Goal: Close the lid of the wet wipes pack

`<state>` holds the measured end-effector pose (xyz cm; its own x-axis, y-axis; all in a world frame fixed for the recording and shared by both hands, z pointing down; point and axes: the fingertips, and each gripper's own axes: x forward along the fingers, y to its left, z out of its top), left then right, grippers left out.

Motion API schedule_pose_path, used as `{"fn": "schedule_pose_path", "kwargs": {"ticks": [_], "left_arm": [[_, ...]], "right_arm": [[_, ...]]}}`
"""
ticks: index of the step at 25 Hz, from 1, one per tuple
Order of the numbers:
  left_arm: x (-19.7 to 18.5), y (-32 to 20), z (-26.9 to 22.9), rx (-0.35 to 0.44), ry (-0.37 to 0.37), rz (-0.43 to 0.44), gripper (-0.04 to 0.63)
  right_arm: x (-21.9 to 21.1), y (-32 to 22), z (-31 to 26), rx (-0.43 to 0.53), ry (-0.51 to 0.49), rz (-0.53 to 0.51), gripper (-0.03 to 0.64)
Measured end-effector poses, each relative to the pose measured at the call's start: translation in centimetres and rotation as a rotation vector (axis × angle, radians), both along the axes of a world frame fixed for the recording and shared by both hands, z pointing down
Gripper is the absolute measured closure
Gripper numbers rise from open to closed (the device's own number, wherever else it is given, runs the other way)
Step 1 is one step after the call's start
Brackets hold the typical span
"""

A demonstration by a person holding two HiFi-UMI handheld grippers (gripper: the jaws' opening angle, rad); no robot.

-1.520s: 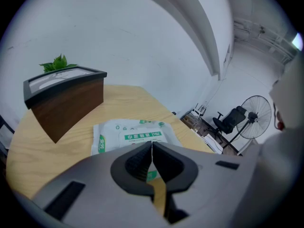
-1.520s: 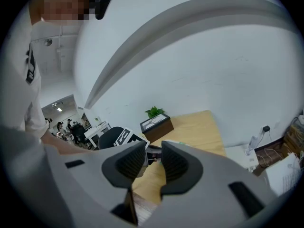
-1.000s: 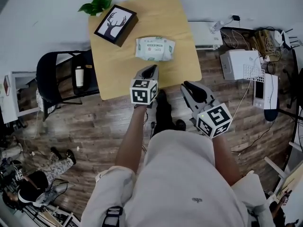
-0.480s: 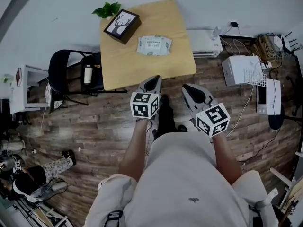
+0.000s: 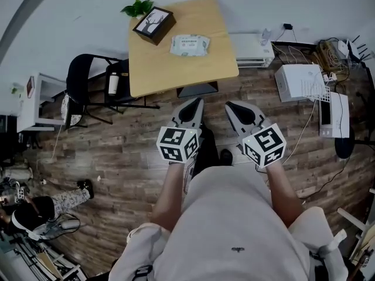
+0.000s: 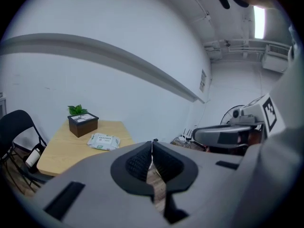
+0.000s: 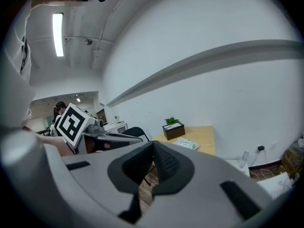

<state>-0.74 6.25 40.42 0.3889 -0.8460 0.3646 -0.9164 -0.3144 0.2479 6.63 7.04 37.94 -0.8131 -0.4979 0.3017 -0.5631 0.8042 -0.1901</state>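
My left gripper [image 5: 196, 100] is pressed together, empty; right gripper [image 5: 229, 105] just closed on nothing. Approach step, I reckon: next, reach the wet wipes pack [image 5: 189, 44], far off at twelve o'clock.

Table: light wooden top [image 5: 176, 69], squarish with rounded corners, standing on the floor against the white wall.
Wet wipes pack [image 5: 189, 44]: lies flat, label up, on the far half of the table. It is right of the box and apart from it. Lid too small to judge.
Box [image 5: 154, 25]: dark, deer picture on its top, at the far left corner, askew to the table's edges.
Plant [image 5: 137, 7]: green leaves just behind the box; pot hidden.
Floor [image 5: 117, 151]: brown wood planks. A black chair [image 5: 88, 81] stands beside the table's left edge, and a white box-shaped device [image 5: 299, 81] sits well to the right.
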Motion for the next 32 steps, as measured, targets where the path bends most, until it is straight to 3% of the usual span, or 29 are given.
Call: {"fn": "schedule_pose_path", "kwargs": {"ticks": [13,32], "left_arm": [[2.4,7.7,-4.7,0.081,-0.018,-0.026,0.586],[1.5,10.9,-6.1,0.135,0.002,-0.018,0.586]], "right_arm": [[2.3,5.1,-2.0,0.020,-0.030,-0.045,0.620],[0.7,7.5,-3.0,0.057,-0.019,-0.037,0.620]]}}
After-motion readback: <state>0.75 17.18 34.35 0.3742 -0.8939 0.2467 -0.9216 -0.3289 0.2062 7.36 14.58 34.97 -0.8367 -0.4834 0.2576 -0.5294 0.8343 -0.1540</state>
